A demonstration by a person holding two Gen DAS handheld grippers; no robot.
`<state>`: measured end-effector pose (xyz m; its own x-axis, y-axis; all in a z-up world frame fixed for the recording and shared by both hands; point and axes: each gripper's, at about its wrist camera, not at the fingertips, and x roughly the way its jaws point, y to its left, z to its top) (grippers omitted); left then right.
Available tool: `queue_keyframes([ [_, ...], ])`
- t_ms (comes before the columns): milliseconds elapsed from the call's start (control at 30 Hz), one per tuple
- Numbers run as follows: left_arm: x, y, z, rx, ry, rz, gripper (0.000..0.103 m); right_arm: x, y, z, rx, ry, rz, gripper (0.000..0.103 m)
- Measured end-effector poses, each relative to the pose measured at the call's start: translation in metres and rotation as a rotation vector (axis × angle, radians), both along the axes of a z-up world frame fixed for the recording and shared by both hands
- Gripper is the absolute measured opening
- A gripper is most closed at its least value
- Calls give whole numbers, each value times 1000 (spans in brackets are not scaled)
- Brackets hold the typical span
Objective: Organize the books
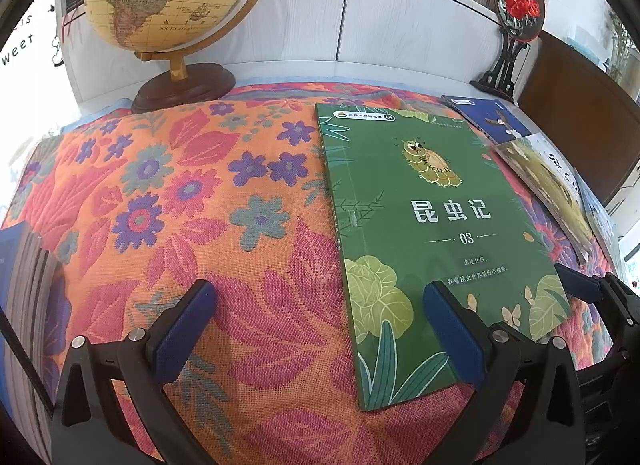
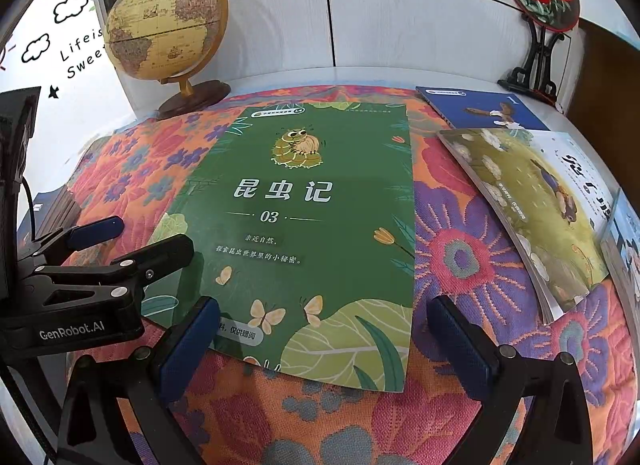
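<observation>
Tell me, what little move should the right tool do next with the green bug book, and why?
Probably slide the right tool forward to the green book's near edge and close on it. The tool is wide open and empty, and the book lies flat on the flowery cloth, apart from the other books.

A green paperback book with an insect drawing (image 2: 304,233) lies flat on the orange floral woven cloth (image 2: 460,257) before me. Far left stands a tan globe on a dark wooden base (image 2: 168,21). Right of my book lie a blue book (image 2: 480,107) and, nearer, a picture book with a meadow cover (image 2: 532,209), overlapping it.
</observation>
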<state>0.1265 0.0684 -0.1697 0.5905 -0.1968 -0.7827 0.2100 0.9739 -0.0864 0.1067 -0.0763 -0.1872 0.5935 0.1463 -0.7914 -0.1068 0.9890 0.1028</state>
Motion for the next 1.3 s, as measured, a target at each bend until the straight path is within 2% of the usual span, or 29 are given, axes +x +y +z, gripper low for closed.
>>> queue_keyframes([
  [1300, 0, 0, 0, -1, 0, 2, 103, -2, -2, 1, 1, -3, -7, 103],
])
